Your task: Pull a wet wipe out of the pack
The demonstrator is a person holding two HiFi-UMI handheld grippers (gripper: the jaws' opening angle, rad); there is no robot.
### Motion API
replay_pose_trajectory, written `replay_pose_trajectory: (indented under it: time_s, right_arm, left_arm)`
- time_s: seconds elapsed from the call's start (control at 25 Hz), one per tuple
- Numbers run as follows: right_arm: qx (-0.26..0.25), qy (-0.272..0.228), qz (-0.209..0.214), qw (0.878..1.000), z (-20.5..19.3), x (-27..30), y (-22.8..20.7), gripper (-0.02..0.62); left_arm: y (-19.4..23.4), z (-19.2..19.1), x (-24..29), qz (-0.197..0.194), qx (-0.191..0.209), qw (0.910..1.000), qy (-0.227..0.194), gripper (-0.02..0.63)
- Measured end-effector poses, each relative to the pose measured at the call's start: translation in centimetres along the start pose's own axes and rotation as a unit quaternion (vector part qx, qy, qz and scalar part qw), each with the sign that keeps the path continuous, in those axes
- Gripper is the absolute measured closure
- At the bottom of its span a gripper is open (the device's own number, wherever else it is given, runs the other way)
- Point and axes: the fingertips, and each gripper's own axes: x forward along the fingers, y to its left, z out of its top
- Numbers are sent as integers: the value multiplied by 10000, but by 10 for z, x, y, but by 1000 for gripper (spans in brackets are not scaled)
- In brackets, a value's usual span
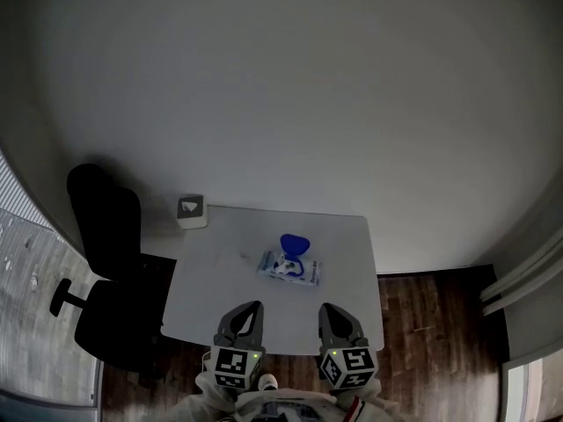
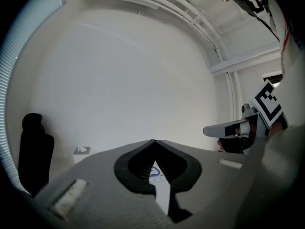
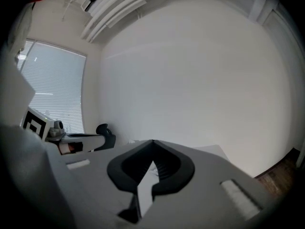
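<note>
You hold your left gripper (image 1: 251, 308) and your right gripper (image 1: 327, 309) side by side over the near edge of the table (image 1: 220, 266). Both point at the pack of wipes (image 1: 289, 269). They lie low and almost flat, so I think you are getting them ready to reach in. Both are shut tight, with the tips touching and nothing in them. You will have to open one before it can pinch a wipe. The other may be there to hold the pack down, so it does not lift up with the wipe.

The pack lies flat near the middle of the table, well apart from both grippers and turned a little. It is small, with a white and blue wrapper. Its blue lid (image 1: 296, 243) is flipped open on the far side, so the hole on top is bare. It is too small to tell if a wipe pokes out. A little box (image 1: 192, 210) sits at the far left corner, and a black chair (image 1: 110, 262) stands by the table's left side, both out of your way
</note>
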Motion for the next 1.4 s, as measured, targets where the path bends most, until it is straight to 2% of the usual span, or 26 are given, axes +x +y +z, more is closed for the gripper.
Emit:
replay_pose_trajectory:
  time_s: [0.4, 0.68, 0.92, 1.4]
  right_arm:
    - [21, 133, -238, 9996, -4, 40, -3, 589]
    - [77, 493, -385, 9980, -19, 42, -25, 589]
    - [123, 627, -180, 9978, -25, 70, -47, 590]
    - [285, 776, 346, 9960, -23, 137, -89, 589]
  left_arm:
    - [37, -10, 34, -139, -92, 9998, 96, 603]
    - [28, -31, 63, -281, -363, 9984, 332, 603]
    - [32, -45, 91, -104, -445, 9975, 537, 603]
    - [49, -44, 147, 436, -316, 9955, 775, 603]
